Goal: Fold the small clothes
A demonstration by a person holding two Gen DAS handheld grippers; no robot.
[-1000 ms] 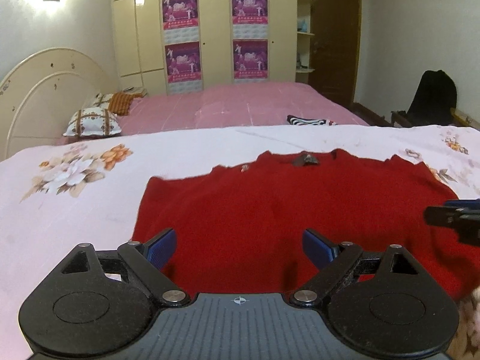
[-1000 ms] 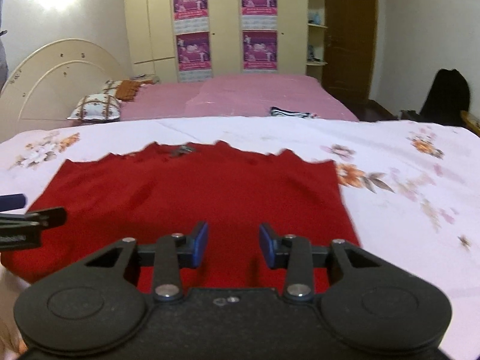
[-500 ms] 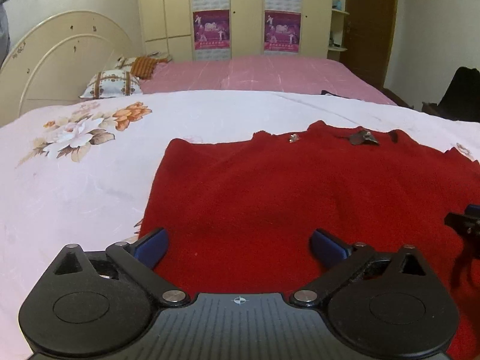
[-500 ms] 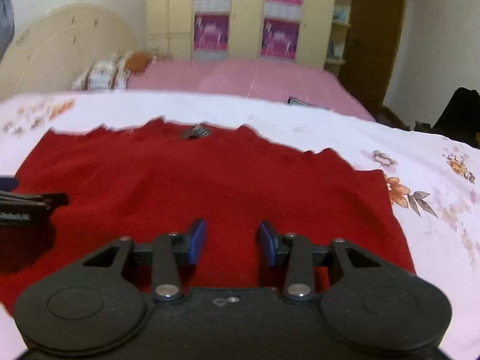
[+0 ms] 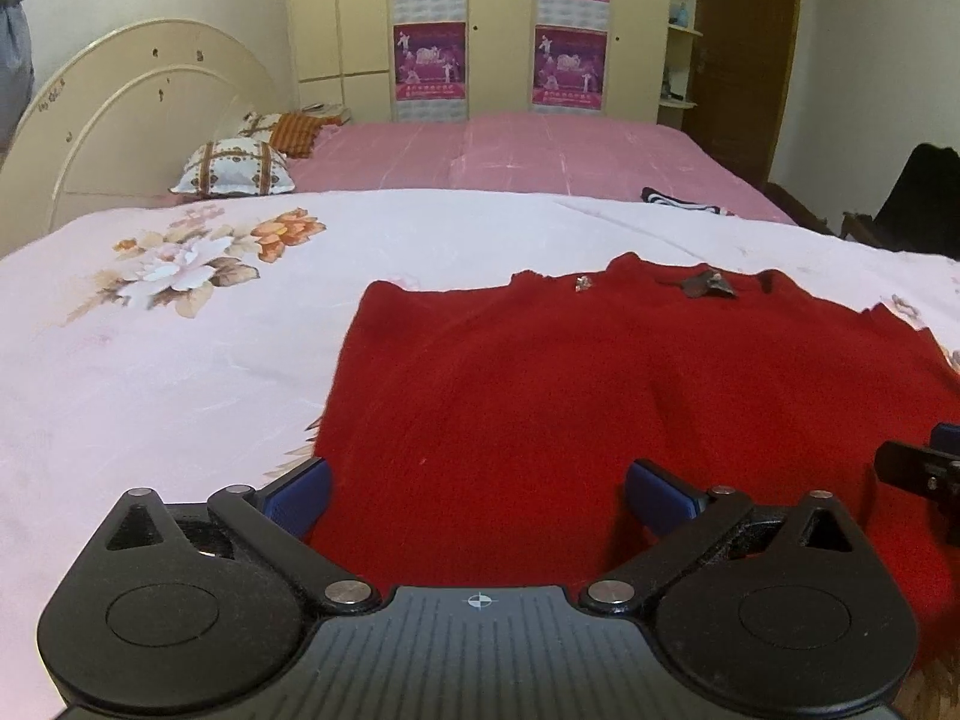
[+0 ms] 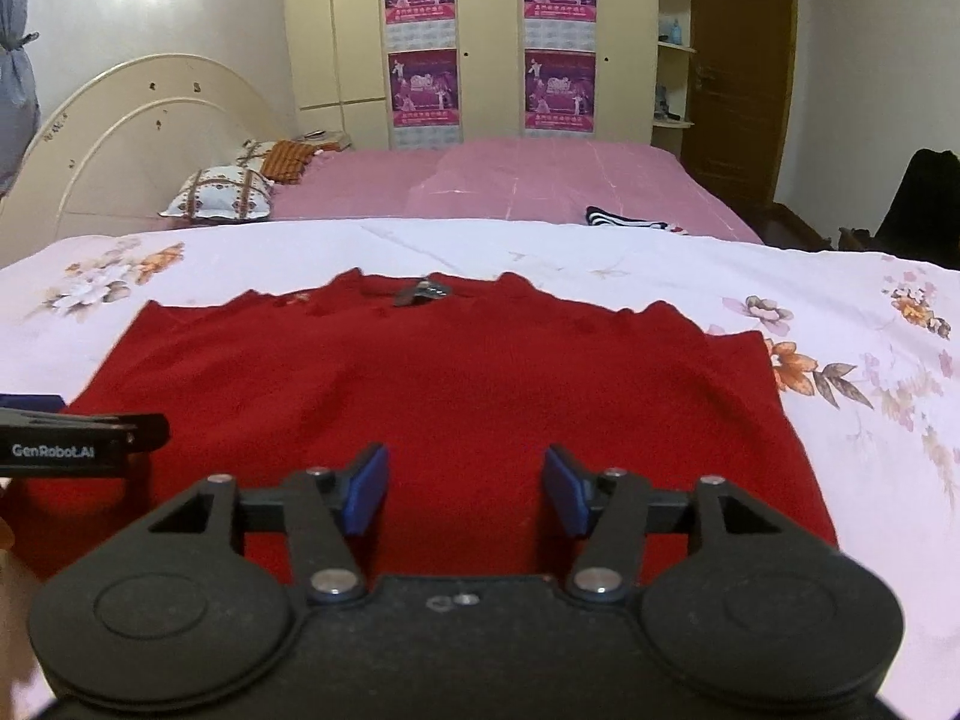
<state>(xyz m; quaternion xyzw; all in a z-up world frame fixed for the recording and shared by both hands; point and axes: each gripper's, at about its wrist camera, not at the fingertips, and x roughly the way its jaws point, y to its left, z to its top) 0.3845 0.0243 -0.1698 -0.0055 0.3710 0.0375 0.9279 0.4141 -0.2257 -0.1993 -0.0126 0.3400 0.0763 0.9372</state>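
A wide bed (image 5: 180, 360) under a pale floral sheet fills the near scene, and a second bed with a pink cover (image 5: 510, 150) lies beyond it, with cream wardrobes (image 6: 486, 30) carrying purple posters at the far wall. A curved cream headboard (image 5: 138, 120) stands at the far left, with two patterned pillows (image 5: 234, 168) beside it. A red sweater (image 5: 600, 396) lies spread flat on the floral sheet, neckline at the far side and hem toward the near edge; a small dark tag (image 5: 708, 287) sits at the collar. The left gripper (image 5: 477, 495) hovers over the sweater's near left corner, its fingers (image 5: 300, 492) spread wide apart with only cloth below them and nothing pinched. The right gripper (image 6: 465, 489) is over the near hem toward the right side; its fingers (image 6: 366, 489) are opening, partly apart, with red fabric seen between them but not clamped. A striped black-and-white item (image 6: 624, 219) lies on the pink bed.
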